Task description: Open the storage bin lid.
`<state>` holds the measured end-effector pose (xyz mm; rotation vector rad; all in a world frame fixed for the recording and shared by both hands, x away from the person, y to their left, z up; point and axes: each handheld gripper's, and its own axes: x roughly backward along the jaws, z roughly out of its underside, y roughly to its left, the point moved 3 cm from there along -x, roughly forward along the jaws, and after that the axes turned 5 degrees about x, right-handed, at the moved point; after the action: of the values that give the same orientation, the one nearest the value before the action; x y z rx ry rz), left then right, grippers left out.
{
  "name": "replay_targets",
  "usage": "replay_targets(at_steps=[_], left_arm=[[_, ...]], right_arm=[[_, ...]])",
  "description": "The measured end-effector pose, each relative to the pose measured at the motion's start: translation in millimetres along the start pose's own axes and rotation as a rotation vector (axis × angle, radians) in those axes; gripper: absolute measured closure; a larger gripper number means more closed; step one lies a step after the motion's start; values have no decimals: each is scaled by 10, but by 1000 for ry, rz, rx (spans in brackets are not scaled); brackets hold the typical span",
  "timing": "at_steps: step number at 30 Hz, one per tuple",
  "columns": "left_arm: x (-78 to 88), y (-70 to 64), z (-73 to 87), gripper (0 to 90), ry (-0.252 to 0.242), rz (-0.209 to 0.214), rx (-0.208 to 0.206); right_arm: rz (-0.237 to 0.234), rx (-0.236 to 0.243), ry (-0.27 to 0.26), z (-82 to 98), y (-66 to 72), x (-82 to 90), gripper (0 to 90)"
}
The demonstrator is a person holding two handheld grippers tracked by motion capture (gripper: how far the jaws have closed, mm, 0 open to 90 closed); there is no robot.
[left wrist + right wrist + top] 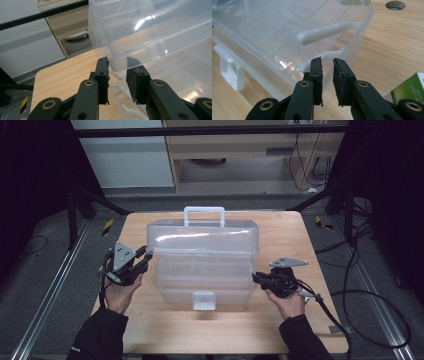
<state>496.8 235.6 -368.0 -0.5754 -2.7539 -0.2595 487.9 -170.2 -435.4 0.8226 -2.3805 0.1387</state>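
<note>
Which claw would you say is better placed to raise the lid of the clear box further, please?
Probably the left. The left claw has its jaws astride the lid's corner edge, seen close in the left gripper view. The right claw sits lower, at the rim of the box's base, better suited to steadying it.

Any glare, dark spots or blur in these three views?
High view: dim, both sides black, a glare streak along the raised lid of the clear box. Left gripper view: bright glare on the lid, the near jaws of the left tool soft. Right gripper view: evenly lit, small highlights on the box rim; the green carton is blurred.
</note>
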Motion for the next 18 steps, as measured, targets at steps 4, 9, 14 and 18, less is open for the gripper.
replay_targets(at_steps=[4,9,14,18], left_arm=[[-10,8,-34,710,-2,-4,0],[-22,16,-67,714,-3,-9,-1],[-44,30,-108,720,-9,-15,1],[-68,47,-144,725,-9,-21,1]], right_arm=[[5,11,1,-4,6,-1,778],[25,33,8,-13,26,-3,779],[24,30,9,-13,24,-3,779],[23,30,9,-13,25,-4,778]])
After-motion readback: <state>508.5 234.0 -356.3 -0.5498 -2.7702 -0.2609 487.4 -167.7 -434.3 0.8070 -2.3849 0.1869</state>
